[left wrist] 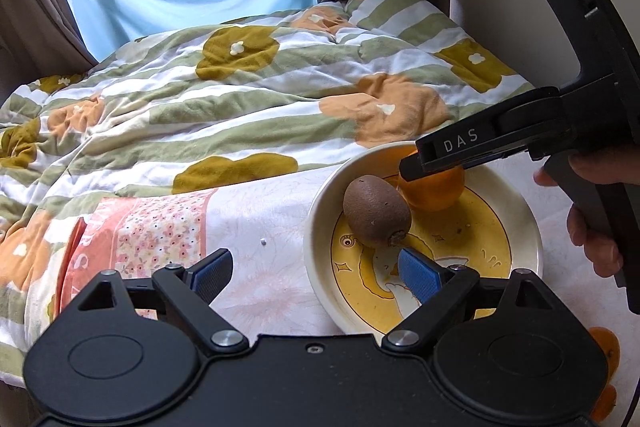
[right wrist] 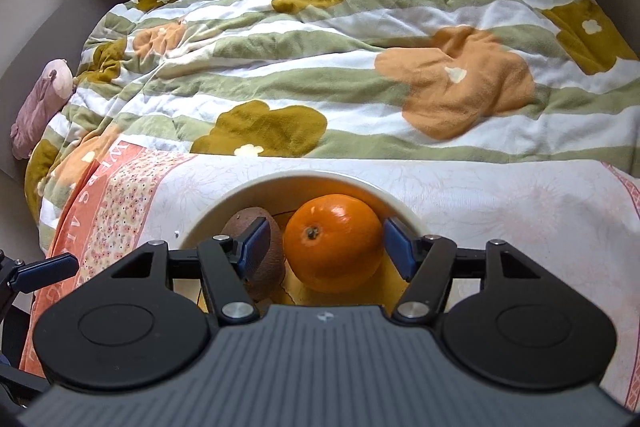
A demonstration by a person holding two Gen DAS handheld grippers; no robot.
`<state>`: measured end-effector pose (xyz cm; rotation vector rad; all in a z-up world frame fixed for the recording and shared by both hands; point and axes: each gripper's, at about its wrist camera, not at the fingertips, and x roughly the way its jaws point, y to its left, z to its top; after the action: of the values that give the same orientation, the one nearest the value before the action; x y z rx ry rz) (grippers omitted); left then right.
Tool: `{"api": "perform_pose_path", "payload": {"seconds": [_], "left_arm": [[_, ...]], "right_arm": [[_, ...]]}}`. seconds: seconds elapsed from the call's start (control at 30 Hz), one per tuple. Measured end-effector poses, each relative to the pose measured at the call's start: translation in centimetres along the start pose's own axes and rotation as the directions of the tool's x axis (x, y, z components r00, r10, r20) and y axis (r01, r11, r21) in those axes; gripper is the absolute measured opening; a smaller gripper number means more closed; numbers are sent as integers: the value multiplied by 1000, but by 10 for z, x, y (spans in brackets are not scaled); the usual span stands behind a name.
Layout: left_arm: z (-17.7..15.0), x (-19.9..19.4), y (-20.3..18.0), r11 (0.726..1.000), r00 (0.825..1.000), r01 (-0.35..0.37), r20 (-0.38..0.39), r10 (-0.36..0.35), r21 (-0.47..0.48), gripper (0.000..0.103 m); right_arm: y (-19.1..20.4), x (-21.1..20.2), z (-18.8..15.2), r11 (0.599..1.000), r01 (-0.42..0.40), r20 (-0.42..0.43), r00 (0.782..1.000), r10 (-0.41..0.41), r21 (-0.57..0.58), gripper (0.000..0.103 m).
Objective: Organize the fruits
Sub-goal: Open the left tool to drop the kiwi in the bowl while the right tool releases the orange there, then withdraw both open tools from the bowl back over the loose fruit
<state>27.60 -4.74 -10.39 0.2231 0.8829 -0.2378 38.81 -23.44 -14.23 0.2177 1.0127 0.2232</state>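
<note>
A cream plate (left wrist: 320,227) with a yellow cartoon centre sits on a floral cloth on the bed. A brown kiwi (left wrist: 376,211) and an orange (left wrist: 436,193) lie on it, side by side. My left gripper (left wrist: 316,273) is open and empty, low at the plate's near left rim, its right finger over the plate just below the kiwi. In the right wrist view, my right gripper (right wrist: 326,243) is open with its blue pads on either side of the orange (right wrist: 334,241), small gaps showing; the kiwi (right wrist: 260,255) lies just behind the left finger. The plate's rim (right wrist: 224,203) curves behind.
A rumpled striped duvet (left wrist: 240,87) with flower patches covers the bed behind the plate. The white and pink floral cloth (left wrist: 256,227) lies under the plate. Another orange fruit (left wrist: 606,347) shows at the lower right edge. A pink soft toy (right wrist: 40,103) lies at the bed's left side.
</note>
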Motion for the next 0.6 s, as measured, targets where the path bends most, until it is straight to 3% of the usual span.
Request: {"api": "perform_pose_path", "payload": {"seconds": [0.1, 0.6], "left_arm": [[-3, 0, 1, 1000, 1000, 3, -8, -3, -6, 93], [-1, -31, 11, 999, 1000, 4, 23, -4, -33, 93]], "right_arm": [[-1, 0, -2, 1000, 10, -8, 1000, -10, 10, 103], [12, -46, -9, 998, 45, 60, 997, -43, -36, 103]]}}
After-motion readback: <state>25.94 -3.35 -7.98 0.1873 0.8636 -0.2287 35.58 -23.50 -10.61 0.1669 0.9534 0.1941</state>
